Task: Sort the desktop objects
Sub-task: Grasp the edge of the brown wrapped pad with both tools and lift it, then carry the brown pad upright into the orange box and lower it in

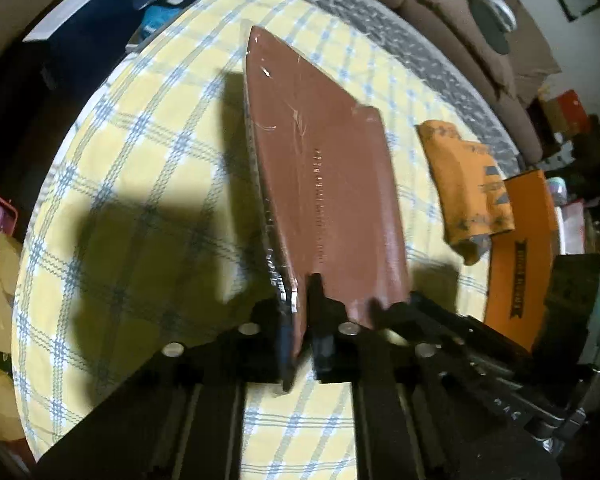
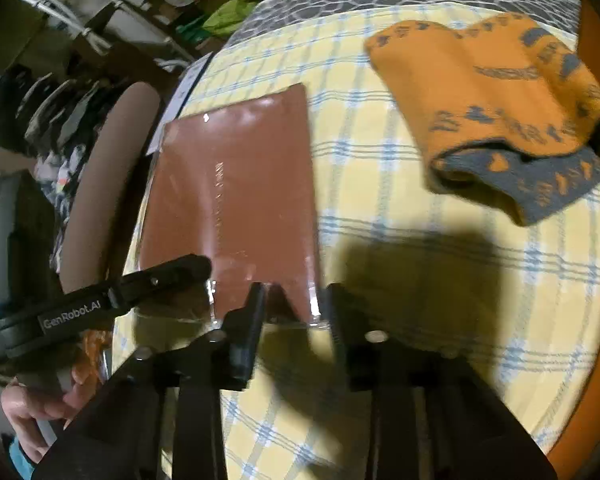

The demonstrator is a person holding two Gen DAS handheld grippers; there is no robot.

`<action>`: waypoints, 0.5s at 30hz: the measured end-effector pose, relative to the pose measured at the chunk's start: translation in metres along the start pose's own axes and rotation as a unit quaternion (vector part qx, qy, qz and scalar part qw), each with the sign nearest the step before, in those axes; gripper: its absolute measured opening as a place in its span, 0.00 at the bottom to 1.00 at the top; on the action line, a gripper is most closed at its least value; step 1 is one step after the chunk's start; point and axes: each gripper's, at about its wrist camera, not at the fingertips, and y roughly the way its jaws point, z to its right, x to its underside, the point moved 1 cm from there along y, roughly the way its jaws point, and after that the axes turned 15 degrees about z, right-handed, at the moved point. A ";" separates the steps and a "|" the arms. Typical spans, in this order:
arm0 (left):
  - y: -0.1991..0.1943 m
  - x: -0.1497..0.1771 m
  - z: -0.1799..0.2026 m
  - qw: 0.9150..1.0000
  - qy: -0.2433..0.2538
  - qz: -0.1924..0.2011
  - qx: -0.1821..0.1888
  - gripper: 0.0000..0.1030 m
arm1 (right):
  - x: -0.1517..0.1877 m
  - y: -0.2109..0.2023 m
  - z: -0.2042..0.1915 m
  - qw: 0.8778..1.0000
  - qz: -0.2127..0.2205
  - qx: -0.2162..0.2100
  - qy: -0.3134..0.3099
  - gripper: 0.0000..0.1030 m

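Note:
A brown notebook in clear plastic wrap [image 1: 320,168] is held off the yellow checked tablecloth [image 1: 140,208]. My left gripper [image 1: 300,312] is shut on the notebook's near edge and holds it tilted on edge. In the right wrist view the same notebook [image 2: 236,192] lies ahead, with the left gripper's finger [image 2: 172,272] clamped on its lower left corner. My right gripper [image 2: 296,300] is open, its jaws on either side of the notebook's near edge. An orange and grey folded cloth [image 2: 500,120] lies to the right; it also shows in the left wrist view [image 1: 464,184].
An orange box [image 1: 520,248] stands at the table's right edge, beside the cloth. A dark blue box [image 1: 88,32] sits beyond the far left edge. A brown sofa [image 1: 480,40] runs behind the table. The person's hand [image 2: 40,404] shows at lower left.

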 end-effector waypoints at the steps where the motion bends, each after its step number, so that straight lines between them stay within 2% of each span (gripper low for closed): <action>1: -0.002 -0.001 0.002 1.000 0.001 0.002 0.004 0.05 | 0.000 0.000 -0.002 1.000 0.001 0.003 -0.001 0.42; 2: -0.004 -0.002 0.003 1.000 0.001 0.005 0.006 0.05 | 0.001 0.000 -0.003 1.000 0.003 0.005 -0.004 0.41; 4: -0.010 -0.006 0.004 1.000 0.000 0.013 0.008 0.05 | 0.000 0.000 -0.007 1.000 0.008 0.004 -0.008 0.29; 7: -0.021 -0.014 0.007 0.999 -0.011 0.030 0.028 0.05 | -0.002 -0.004 -0.010 1.000 0.014 0.004 -0.013 0.24; 12: -0.055 -0.030 0.014 0.990 -0.046 0.073 0.112 0.05 | -0.016 -0.029 -0.013 0.999 0.053 -0.011 -0.007 0.24; 15: -0.070 -0.034 0.022 0.984 -0.052 0.089 0.148 0.05 | -0.025 -0.052 -0.011 0.997 0.079 -0.023 0.000 0.24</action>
